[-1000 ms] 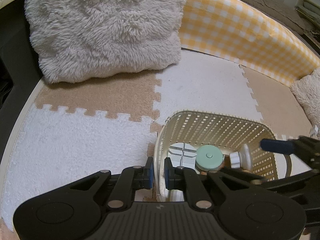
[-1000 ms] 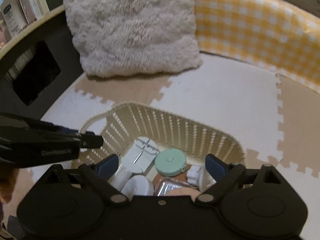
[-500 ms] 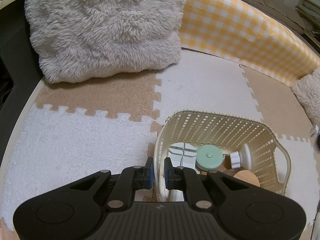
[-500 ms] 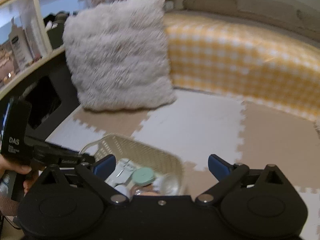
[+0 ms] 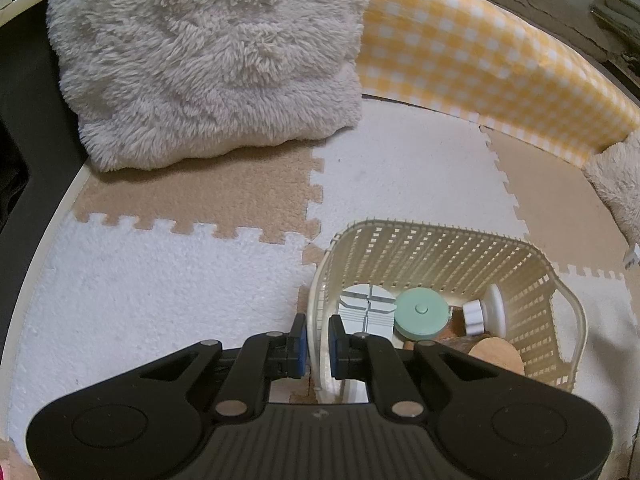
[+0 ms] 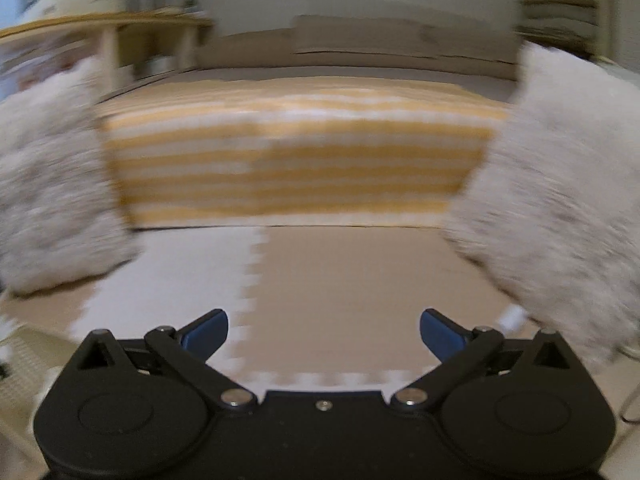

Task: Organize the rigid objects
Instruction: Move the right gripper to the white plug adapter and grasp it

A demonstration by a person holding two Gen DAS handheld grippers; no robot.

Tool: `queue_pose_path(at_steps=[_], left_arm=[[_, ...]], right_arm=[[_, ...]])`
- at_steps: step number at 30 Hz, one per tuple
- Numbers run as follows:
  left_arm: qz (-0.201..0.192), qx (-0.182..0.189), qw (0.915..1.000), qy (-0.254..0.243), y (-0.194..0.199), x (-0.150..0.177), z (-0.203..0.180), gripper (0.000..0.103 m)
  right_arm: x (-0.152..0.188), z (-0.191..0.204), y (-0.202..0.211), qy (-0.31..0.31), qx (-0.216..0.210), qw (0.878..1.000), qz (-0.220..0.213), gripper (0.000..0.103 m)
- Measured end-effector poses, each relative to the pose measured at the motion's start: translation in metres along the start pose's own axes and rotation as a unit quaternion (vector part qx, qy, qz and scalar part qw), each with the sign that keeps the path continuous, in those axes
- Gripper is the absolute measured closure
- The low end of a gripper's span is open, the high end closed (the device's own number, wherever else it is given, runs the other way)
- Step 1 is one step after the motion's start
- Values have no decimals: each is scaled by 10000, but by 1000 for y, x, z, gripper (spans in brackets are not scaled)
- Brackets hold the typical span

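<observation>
Left hand-held gripper right up close, clenched on the basket wall: one blue pad outside the near-left rim, one inside, thin cream plastic pinched btwn them. My read: that grip is there to steady the basket, or get it ready for a drag, while things go in.

Inside the basket, near to far: a tan wooden disc by the near-right wall, partly hidden behind the gripper body. Then the mint round case lying flat, button face up. Beside it to the left, a white grooved round piece, also flat. On the right, a white knob w/ flange lies on its side, long axis running left-right, ribbed end pointing at the mint case, flange toward the right wall. So the rigid items sit low and together in the basket's near half, basket resting on the foam puzzle mat.

Basket's long axis runs left-right, handle loop at the right end.

Right hand-held gripper: released, blue pads wide apart, nothing btwn them. Its view is heavily motion-blurred, pointing across the mat and away from the basket; looks like it's hunting for another item, but none can be made out.

Further back: fluffy cushion propped at the mat's left-rear edge, yellow checked bolster along the back.
</observation>
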State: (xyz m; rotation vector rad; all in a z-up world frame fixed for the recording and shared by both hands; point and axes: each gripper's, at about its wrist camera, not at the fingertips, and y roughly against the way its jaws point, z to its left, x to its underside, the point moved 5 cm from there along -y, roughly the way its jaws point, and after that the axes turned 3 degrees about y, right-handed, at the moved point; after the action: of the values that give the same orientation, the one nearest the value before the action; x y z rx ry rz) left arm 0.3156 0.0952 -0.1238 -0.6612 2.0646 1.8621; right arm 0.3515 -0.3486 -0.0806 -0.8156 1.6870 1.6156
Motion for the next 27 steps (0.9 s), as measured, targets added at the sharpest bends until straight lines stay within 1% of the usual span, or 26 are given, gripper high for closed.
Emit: queue_pose_path(at_steps=[3, 6, 8, 13, 15, 17, 18, 22, 24, 25, 27], left_arm=[[-1, -8, 10000, -7, 0, 0, 0, 93], [-1, -23, 10000, -37, 0, 0, 0, 93], [1, -29, 10000, -51, 0, 0, 0, 93], [5, -65, 9999, -114, 0, 0, -2, 93], [6, -80, 9999, -141, 0, 0, -2, 93], [2, -79, 9998, -165, 0, 0, -2, 93], [2, -76, 9998, -158, 0, 1, -2, 93], [3, -84, 9999, -151, 0, 2, -2, 93], [-3, -83, 9999, -146, 0, 2, -2, 93], [4, -79, 9999, -132, 0, 2, -3, 93], [20, -74, 9999, -116, -1, 2, -3, 93]], right_arm=[[12, -36, -20, -264, 532, 9982, 39, 0], [23, -68, -42, -404, 1038, 9937, 121, 0], [26, -86, -53, -536, 1236, 9909, 45, 0], [32, -120, -75, -948, 1510, 9840, -61, 0], [36, -131, -86, -1131, 1425, 9833, -59, 0], [38, -138, -98, -1267, 1396, 9821, 29, 1], [39, -140, -103, -1290, 1393, 9818, 63, 7], [38, -144, -122, -1242, 1521, 9805, 127, 21], [36, -146, -129, -1310, 1612, 9781, 156, 33], [36, -147, -133, -1359, 1679, 9762, 196, 36], [36, -149, -140, -1486, 1775, 9724, 286, 46]])
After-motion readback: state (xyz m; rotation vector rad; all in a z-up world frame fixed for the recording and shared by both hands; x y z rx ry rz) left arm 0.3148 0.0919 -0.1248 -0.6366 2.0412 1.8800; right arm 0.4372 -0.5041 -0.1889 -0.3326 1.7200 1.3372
